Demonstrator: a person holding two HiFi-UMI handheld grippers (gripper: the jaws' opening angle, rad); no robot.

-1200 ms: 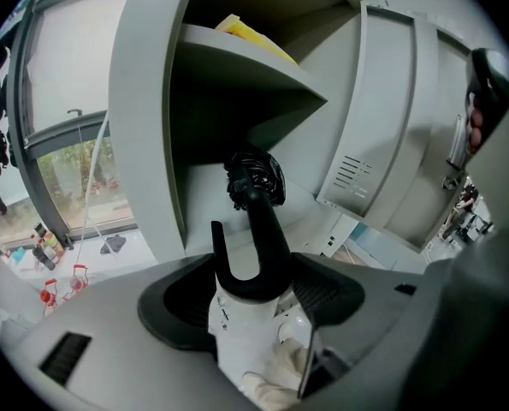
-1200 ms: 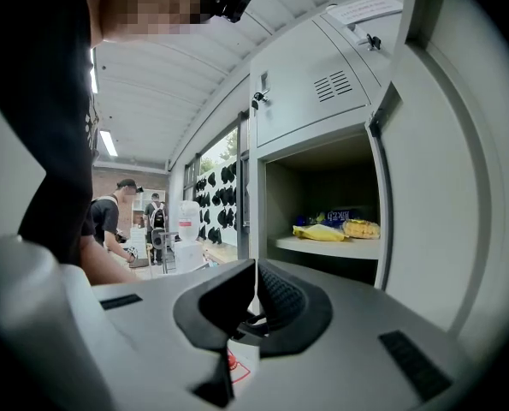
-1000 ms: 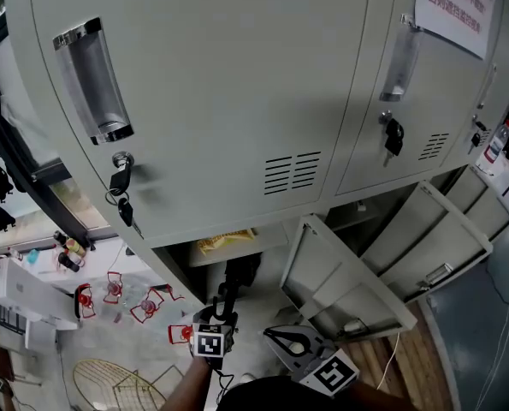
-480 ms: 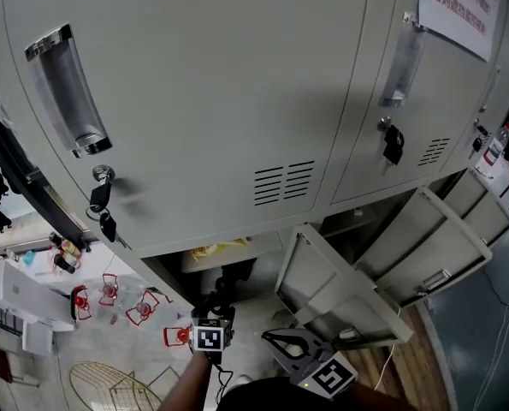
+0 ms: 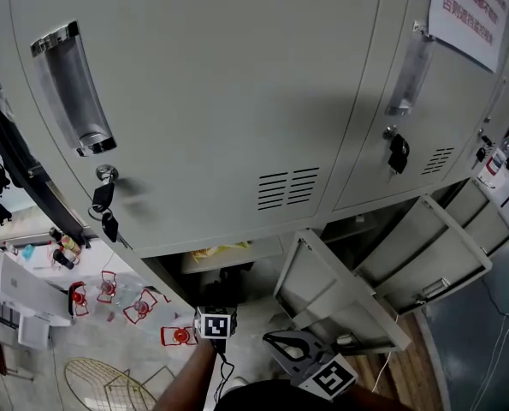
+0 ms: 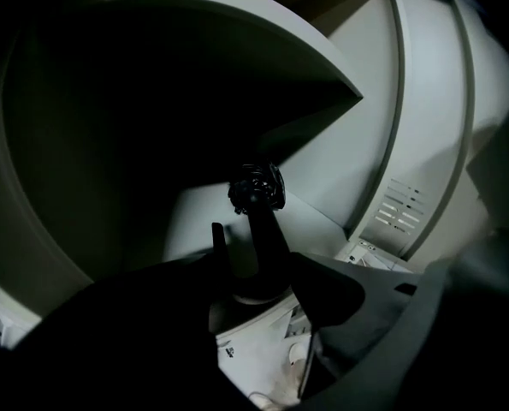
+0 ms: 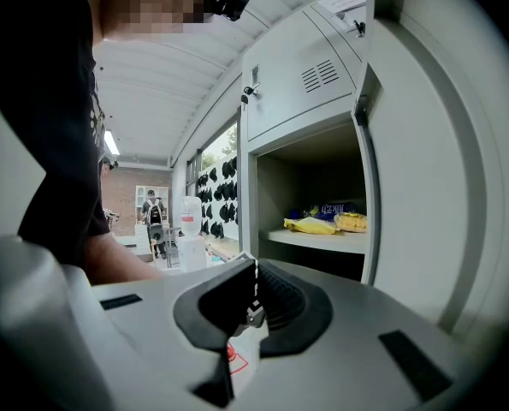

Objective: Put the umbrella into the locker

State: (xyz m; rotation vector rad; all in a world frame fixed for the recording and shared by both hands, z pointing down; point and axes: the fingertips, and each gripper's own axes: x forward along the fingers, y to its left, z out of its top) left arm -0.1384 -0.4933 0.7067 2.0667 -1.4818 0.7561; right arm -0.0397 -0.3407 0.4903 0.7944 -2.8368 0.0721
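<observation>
My left gripper (image 6: 250, 262) grips the umbrella (image 6: 256, 187), its end at 12 o'clock reaching into the open locker (image 5: 220, 127) under the shelf (image 6: 263, 24); I judge only seating and release remain. The right gripper (image 7: 252, 294) is closed, empty

Locker (image 5: 237, 101) matt grey painted metal; handle (image 5: 73, 88) glossy chrome; floor (image 5: 421, 375) wood.

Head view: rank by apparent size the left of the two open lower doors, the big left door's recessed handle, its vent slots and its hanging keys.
1. left open lower door
2. recessed handle
3. vent slots
4. hanging keys
The handle sits nearer the camera, so its rank is apparent only.
</observation>
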